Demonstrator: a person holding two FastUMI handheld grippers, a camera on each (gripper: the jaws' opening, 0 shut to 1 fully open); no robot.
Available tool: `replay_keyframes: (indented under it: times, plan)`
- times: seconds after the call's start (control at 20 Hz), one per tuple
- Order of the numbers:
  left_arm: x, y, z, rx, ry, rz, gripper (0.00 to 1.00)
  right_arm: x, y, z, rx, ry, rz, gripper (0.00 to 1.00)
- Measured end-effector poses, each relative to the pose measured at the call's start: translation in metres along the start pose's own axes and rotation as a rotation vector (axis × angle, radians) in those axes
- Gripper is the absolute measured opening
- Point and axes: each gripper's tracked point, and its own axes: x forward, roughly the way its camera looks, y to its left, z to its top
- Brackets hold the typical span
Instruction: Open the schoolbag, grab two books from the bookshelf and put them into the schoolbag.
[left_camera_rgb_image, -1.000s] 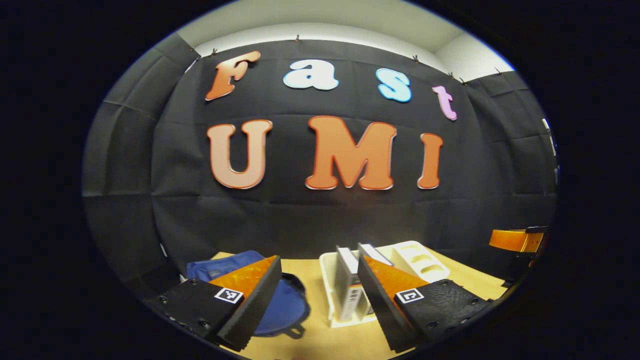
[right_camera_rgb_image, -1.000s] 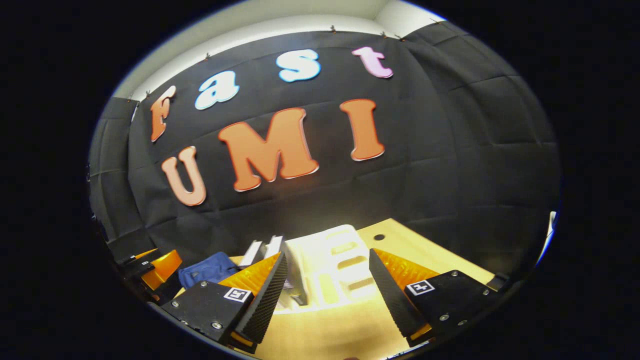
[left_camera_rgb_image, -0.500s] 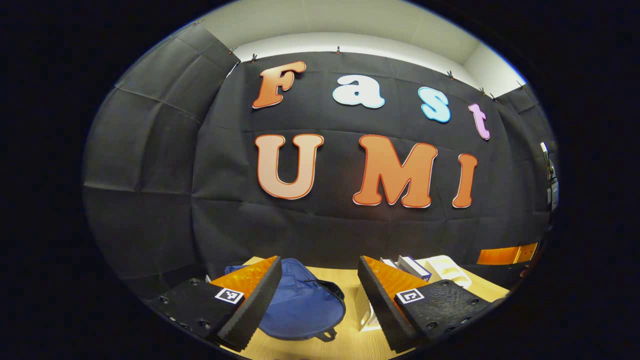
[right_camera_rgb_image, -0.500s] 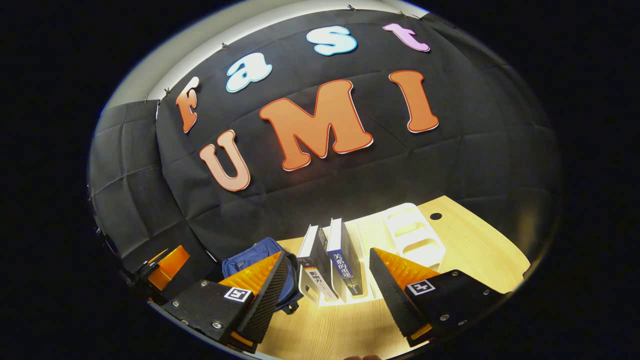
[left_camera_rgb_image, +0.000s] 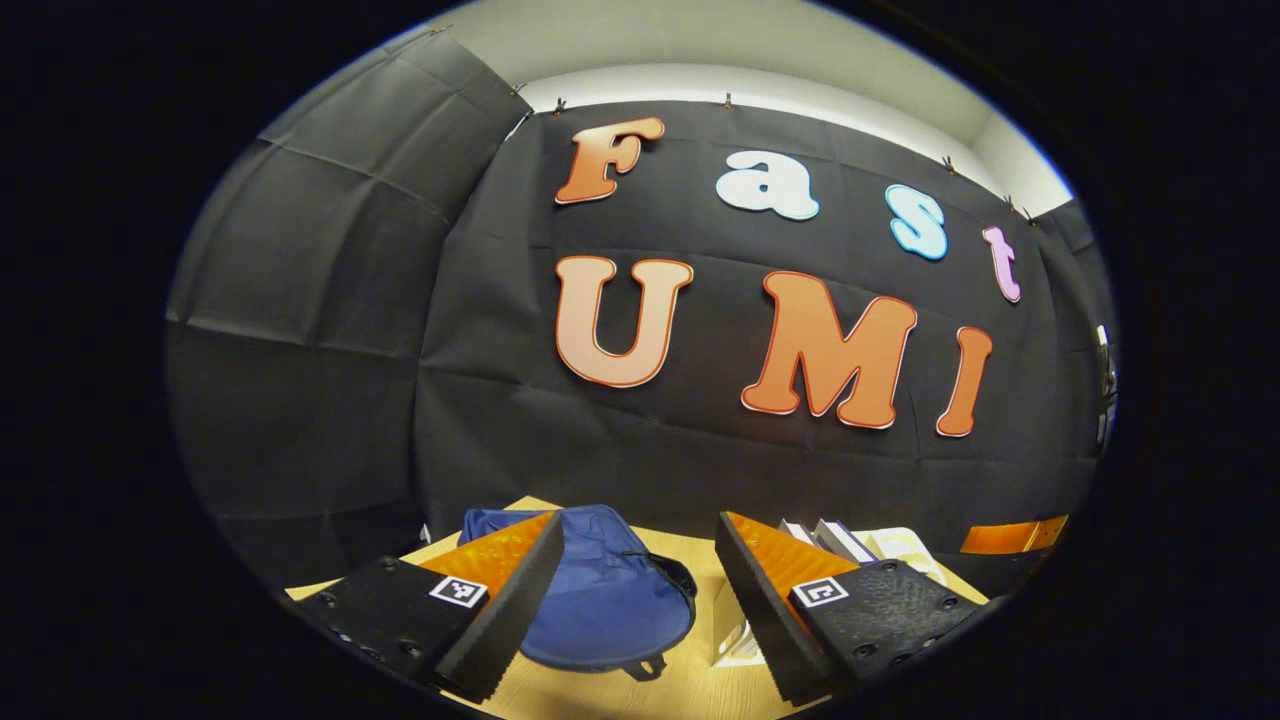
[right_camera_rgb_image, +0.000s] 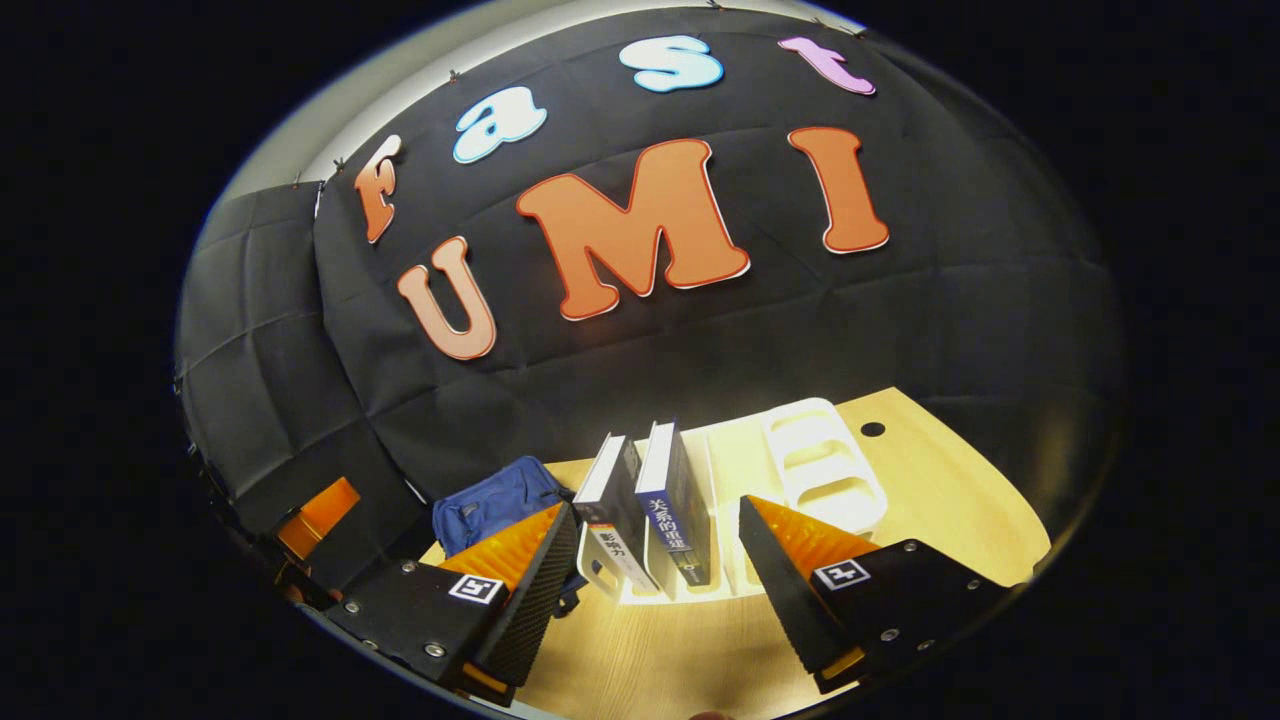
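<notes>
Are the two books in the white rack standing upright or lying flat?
Upright, leaning slightly. In the right gripper view the two books stand side by side on their bottom edges in the white rack, spines facing the camera.

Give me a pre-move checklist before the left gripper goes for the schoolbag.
1. Left gripper open, holding nothing: ok.
2. Right gripper open, holding nothing: ok.
3. Schoolbag ahead of the left gripper, lying on the table: ok.
4. Schoolbag open: cannot tell; no open mouth visible.
5. Two books upright in the white bookshelf: ok.
6. Zipper pull located: cannot tell.
</notes>
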Motion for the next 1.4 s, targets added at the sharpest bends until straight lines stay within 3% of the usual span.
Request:
replay_keyframes:
  times: [0.2, 0.25, 0.4, 0.7, 1.1, 1.4]
  plan:
    - [0.021, 0.009, 0.001, 0.091, 0.019, -0.016, 0.95, 0.008, -0.009, 0.004, -0.007, -0.030, -0.057, 0.97]
    - [0.022, 0.007, -0.001, 0.099, 0.022, -0.026, 0.95, 0.010, -0.011, 0.000, -0.005, -0.020, -0.069, 1.00]
    - [0.030, 0.003, -0.005, 0.096, 0.033, -0.053, 0.95, 0.011, -0.011, -0.001, 0.010, -0.015, -0.090, 0.97]
    - [0.038, 0.010, -0.010, 0.174, 0.055, -0.049, 0.95, 0.012, -0.006, -0.005, 0.010, -0.009, -0.093, 0.97]
    - [0.034, 0.041, -0.038, 0.360, 0.127, 0.013, 0.95, 0.014, -0.016, -0.022, 0.023, 0.041, -0.102, 0.97]
    - [0.032, 0.032, -0.070, 0.519, 0.171, -0.020, 1.00, 0.009, -0.028, -0.034, 0.032, 0.070, -0.119, 0.97]
